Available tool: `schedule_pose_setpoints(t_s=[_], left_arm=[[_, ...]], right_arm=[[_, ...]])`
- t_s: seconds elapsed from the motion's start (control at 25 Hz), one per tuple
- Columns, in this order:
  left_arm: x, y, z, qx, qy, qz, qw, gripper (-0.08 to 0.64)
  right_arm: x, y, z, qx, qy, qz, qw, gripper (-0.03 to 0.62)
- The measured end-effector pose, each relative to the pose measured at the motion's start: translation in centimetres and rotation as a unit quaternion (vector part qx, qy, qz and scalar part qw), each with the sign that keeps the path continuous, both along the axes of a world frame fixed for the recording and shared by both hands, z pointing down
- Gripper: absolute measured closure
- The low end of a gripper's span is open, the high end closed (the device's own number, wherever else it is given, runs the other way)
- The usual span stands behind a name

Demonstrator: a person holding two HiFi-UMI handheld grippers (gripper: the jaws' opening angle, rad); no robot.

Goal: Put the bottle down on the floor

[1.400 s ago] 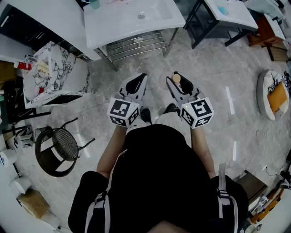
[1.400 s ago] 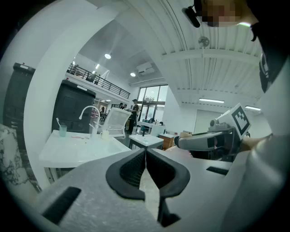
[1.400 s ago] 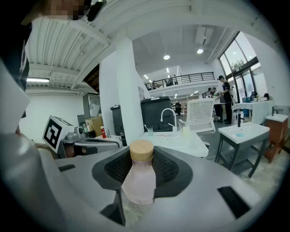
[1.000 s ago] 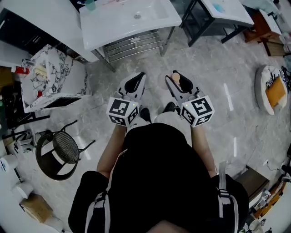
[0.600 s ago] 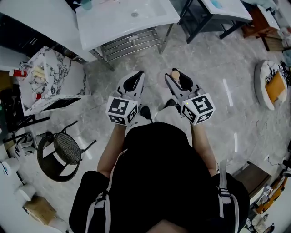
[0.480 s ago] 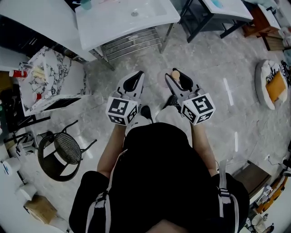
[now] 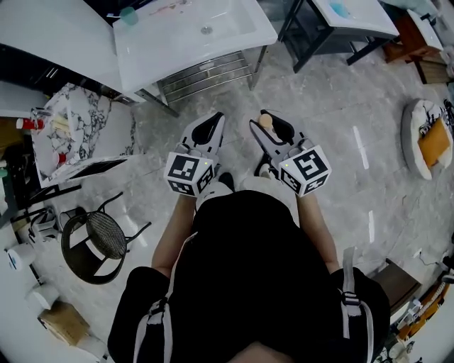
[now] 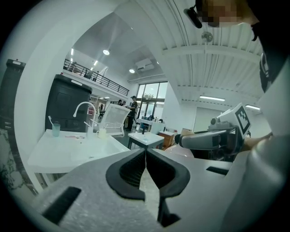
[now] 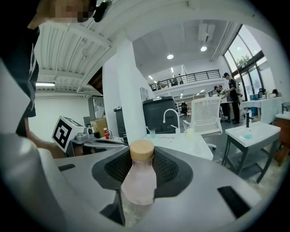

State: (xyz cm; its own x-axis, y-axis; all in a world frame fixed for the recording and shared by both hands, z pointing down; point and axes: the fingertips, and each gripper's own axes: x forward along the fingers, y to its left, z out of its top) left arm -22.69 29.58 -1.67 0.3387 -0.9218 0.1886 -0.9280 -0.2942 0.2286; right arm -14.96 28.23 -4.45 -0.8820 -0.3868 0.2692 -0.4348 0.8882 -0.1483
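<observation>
A small clear bottle (image 9: 137, 182) with a wooden cap (image 7: 264, 121) stands upright between the black pads of my right gripper (image 9: 142, 174), which is shut on its body below the cap. In the head view the right gripper (image 7: 269, 125) is held in front of the person's waist, above the grey marble floor (image 7: 333, 120). My left gripper (image 7: 216, 120) is beside it to the left, at the same height. Its jaws are shut (image 8: 146, 156) with nothing between them. The right gripper (image 8: 213, 138) also shows at the right of the left gripper view.
A white washbasin stand (image 7: 191, 35) is straight ahead, with a marble-topped cabinet (image 7: 78, 120) to its left. A black mesh chair (image 7: 96, 237) stands at the left. A dark-framed table (image 7: 340, 21) and a round cushion (image 7: 428, 145) lie to the right.
Both grippers have drifted slightly left and up in the head view, and the washbasin has slid toward the left. The bottle stays gripped in the right gripper.
</observation>
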Motion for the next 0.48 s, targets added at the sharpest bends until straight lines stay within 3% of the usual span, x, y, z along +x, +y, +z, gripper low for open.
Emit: schedule_pose_setpoints(t_s=[0.48], left_arm=[[7.3,-9.1,-1.8,0.005,-0.002,-0.005,1.0000,0.540]], right_arm=[[6.5,-8.8,-1.2,0.006,-0.014,-0.031,0.999,0.452]])
